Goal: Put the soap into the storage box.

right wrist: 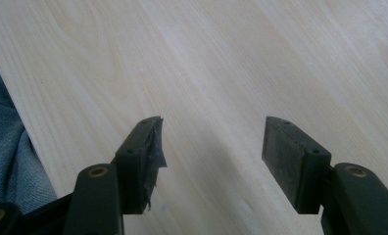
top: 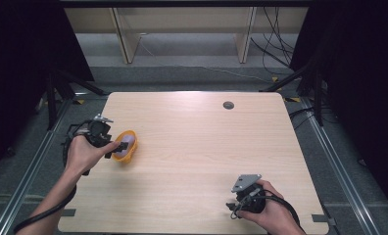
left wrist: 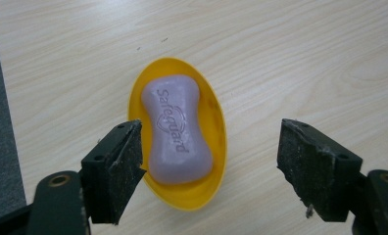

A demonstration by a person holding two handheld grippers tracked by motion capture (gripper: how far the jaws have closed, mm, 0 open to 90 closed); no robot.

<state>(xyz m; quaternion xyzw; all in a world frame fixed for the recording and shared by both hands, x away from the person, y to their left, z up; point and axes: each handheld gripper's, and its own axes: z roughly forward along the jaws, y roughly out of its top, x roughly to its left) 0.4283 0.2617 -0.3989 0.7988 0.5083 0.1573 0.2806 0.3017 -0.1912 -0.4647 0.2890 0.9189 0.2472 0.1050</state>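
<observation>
A pale purple soap bar [left wrist: 177, 131] lies in a yellow oval soap dish [left wrist: 216, 127] on the wooden table. In the high view the dish [top: 129, 154] sits near the table's left edge, with the soap [top: 125, 145] inside it. My left gripper [left wrist: 209, 161] hovers above the dish, open, its pads [left wrist: 128, 166] apart from the soap and holding nothing. In the high view the left gripper [top: 109, 147] sits just left of the dish. My right gripper [right wrist: 209, 147] is open over bare wood, and shows near the table's front right [top: 233, 208].
The light wooden table [top: 206, 147] has a small dark round grommet [top: 228, 105] near its far edge. Blue denim cloth [right wrist: 6, 147] lies past the table edge in the right gripper view. Grey floor, metal rails and dark stands surround the table.
</observation>
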